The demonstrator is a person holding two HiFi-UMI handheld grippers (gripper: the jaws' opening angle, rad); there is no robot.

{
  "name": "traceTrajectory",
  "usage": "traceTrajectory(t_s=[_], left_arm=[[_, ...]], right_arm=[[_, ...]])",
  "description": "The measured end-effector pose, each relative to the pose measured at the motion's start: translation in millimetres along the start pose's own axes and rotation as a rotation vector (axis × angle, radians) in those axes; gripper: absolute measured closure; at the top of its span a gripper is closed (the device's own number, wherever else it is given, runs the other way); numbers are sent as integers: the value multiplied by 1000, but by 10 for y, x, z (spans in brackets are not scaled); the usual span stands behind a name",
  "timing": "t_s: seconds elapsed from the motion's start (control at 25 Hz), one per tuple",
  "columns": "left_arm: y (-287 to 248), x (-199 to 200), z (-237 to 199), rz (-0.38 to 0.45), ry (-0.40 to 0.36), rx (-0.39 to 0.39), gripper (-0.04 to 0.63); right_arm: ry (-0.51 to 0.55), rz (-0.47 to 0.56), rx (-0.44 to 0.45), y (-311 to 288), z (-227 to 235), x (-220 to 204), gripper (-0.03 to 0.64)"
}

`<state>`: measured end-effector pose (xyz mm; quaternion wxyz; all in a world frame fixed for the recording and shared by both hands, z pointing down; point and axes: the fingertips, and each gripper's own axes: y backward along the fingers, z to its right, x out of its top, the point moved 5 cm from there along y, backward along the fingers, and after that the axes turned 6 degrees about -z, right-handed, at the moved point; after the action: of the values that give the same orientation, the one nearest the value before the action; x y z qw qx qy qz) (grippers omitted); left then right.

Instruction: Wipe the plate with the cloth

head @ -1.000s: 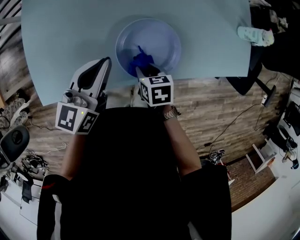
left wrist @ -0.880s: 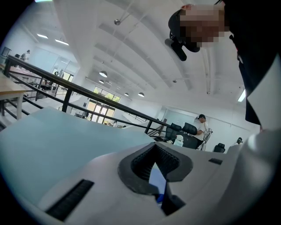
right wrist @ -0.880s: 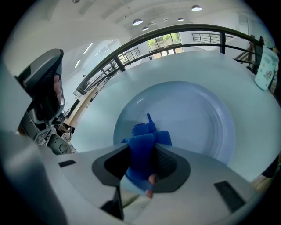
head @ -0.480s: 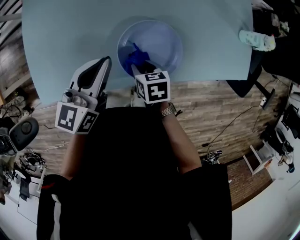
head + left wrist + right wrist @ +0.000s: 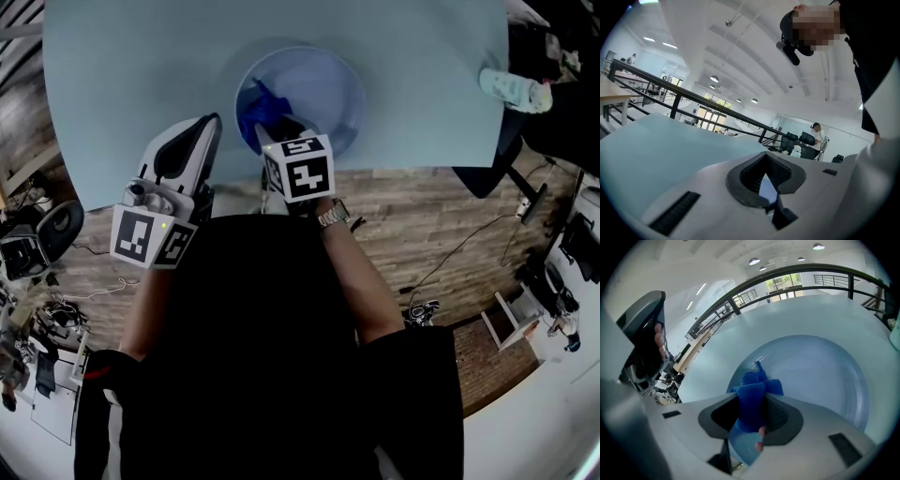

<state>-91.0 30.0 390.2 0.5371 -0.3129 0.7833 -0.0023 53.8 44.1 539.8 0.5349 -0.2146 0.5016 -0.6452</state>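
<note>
A pale blue round plate (image 5: 323,89) lies on the light blue table (image 5: 131,66), close to its near edge. My right gripper (image 5: 275,133) is shut on a bright blue cloth (image 5: 260,105) and holds it on the plate's near-left part. In the right gripper view the cloth (image 5: 753,392) sticks out from between the jaws onto the plate (image 5: 825,376). My left gripper (image 5: 210,129) rests at the table's near edge, left of the plate and apart from it. Its jaws (image 5: 766,180) are shut with nothing in them.
A pale bottle-like object (image 5: 514,89) lies at the table's right edge. The table's near edge runs just below the plate. Beyond it is wooden floor with cables, a black office chair (image 5: 47,234) at the left and other clutter.
My right gripper has slid the cloth leftward across the near part of the plate. The left gripper has stayed where it was.
</note>
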Motion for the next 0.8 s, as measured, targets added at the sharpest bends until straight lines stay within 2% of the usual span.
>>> traceTrajectory(t_s=[0.8], left_arm=[[-106, 84, -184, 5, 25, 36, 594]], right_arm=[[18, 5, 7, -91, 68, 400, 502]])
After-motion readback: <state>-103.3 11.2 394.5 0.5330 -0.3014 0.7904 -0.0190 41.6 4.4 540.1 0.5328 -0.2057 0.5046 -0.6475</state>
